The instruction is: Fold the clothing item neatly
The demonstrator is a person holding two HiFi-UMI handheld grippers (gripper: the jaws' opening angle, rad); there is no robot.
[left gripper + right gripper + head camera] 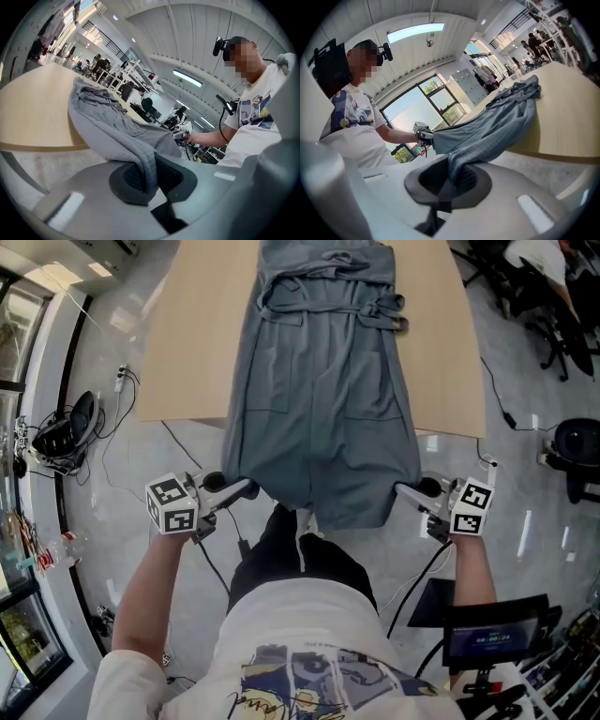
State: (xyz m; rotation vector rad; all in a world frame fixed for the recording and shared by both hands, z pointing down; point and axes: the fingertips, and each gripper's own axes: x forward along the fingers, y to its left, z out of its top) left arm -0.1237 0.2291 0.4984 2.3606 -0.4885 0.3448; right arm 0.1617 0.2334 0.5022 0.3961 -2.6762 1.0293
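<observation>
My left gripper (242, 490) and right gripper (405, 491) each pinch a hem corner of the grey garment (319, 409); no fold made yet

I can read nothing for certain here: the digits on the small screen (494, 637) are blurred, and the script on the person's shirt print (281, 697) is illegible.
</observation>
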